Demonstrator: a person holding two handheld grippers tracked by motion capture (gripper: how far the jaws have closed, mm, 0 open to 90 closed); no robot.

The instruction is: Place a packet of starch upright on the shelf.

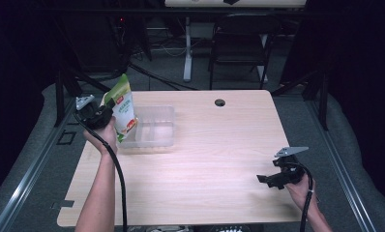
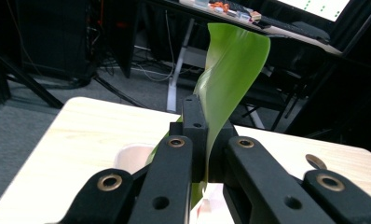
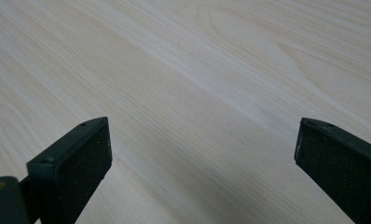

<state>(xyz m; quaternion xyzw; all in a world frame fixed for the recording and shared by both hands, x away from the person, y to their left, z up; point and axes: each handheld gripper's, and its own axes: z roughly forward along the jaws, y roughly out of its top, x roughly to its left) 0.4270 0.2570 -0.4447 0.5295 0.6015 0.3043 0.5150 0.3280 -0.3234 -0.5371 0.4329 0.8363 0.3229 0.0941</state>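
Note:
A green and white pouch (image 1: 123, 105) hangs above the left end of a clear plastic bin (image 1: 154, 126) on the wooden table (image 1: 205, 159). My left gripper (image 1: 109, 107) is shut on the pouch's edge, holding it up and tilted. In the left gripper view the black jaws pinch the green pouch (image 2: 230, 70), which rises above them; my left gripper (image 2: 203, 126) hides the lower part. My right gripper (image 1: 264, 180) rests low near the table's front right, open. The right gripper view shows my right gripper (image 3: 202, 144) spread wide over bare wood, nothing between the jaws.
The bin has two compartments and looks empty. A round cable hole (image 1: 220, 102) sits near the table's far edge. A dark chair (image 1: 239, 43) and a desk leg (image 1: 187, 48) stand beyond the table. Black cables trail from both grippers.

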